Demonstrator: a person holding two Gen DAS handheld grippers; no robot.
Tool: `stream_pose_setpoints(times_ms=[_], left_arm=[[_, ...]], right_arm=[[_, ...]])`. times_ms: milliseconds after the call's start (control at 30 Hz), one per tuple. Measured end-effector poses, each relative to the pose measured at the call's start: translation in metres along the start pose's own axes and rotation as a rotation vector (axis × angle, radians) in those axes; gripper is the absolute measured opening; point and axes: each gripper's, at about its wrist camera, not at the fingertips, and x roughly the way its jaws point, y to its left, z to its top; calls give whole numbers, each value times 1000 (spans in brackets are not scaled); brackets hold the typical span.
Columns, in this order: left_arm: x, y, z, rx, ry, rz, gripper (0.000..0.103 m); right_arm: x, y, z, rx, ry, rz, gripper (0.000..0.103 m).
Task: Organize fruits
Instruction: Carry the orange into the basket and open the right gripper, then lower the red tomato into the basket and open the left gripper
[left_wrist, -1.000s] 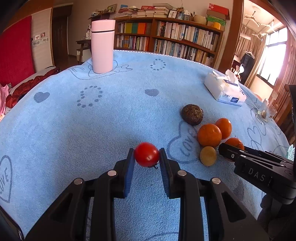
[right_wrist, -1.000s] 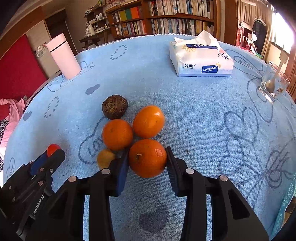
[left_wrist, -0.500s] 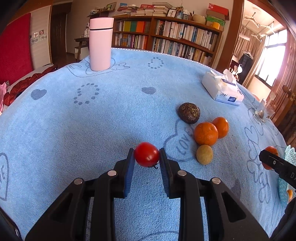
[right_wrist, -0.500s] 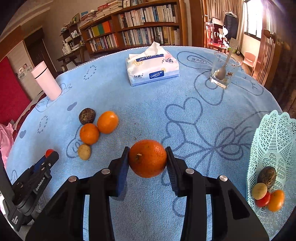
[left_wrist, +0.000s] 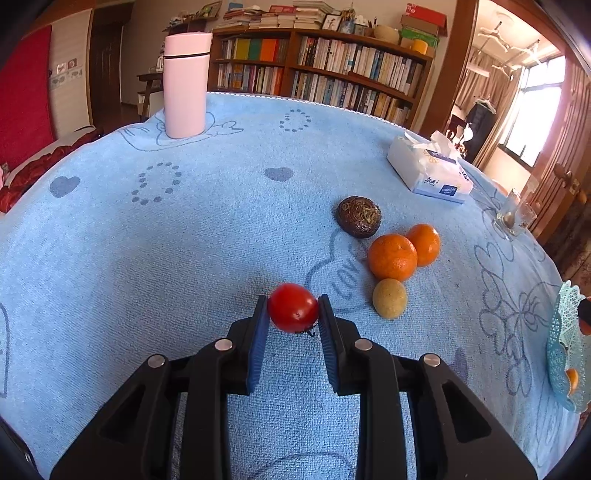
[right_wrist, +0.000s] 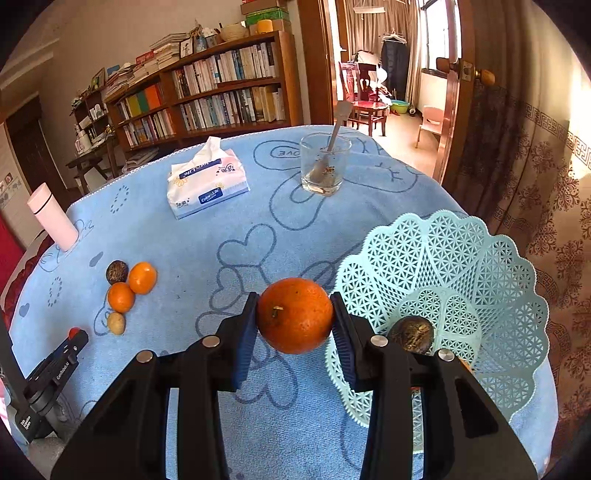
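My left gripper (left_wrist: 293, 314) is shut on a red tomato (left_wrist: 293, 307) just above the blue cloth. Right of it lie two oranges (left_wrist: 392, 257), a small yellow-brown fruit (left_wrist: 389, 298) and a dark brown fruit (left_wrist: 359, 216). My right gripper (right_wrist: 294, 319) is shut on an orange (right_wrist: 294, 315), held above the cloth at the left rim of the pale green lattice basket (right_wrist: 480, 266). A dark brown fruit (right_wrist: 410, 333) lies in the basket; its other contents are hidden by my fingers. The left gripper (right_wrist: 74, 334) with the tomato shows at far left.
A pink flask (left_wrist: 186, 85) stands at the back left of the table. A tissue pack (right_wrist: 207, 182) and a glass with a spoon (right_wrist: 325, 164) stand at the back. The basket (left_wrist: 567, 350) sits at the table's right edge. Bookshelves stand behind.
My right gripper has carried the orange rightward from the fruit group to the basket's left rim. My left gripper still holds the tomato in about the same place.
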Motion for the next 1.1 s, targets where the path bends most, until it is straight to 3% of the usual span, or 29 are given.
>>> stream_pose_setpoints(times_ms=[267, 467, 500, 567, 667, 1100], left_arm=[[-3, -9, -3, 39, -21, 27, 27], [-8, -16, -2, 70, -52, 55, 27], [-9, -17, -2, 75, -56, 58, 27], [-10, -21, -2, 88, -63, 65, 27], [-13, -26, -2, 108, -69, 64, 27], [-34, -87, -5, 215, -48, -56, 27]], right_arm=[[-3, -55, -6, 96, 10, -71, 39], [4, -79, -13, 151, 37, -72, 41], [4, -82, -14, 155, 37, -71, 43], [1, -88, -14, 169, 24, -78, 61], [-7, -99, -14, 179, 2, -82, 61], [-14, -144, -26, 257, -26, -91, 62]])
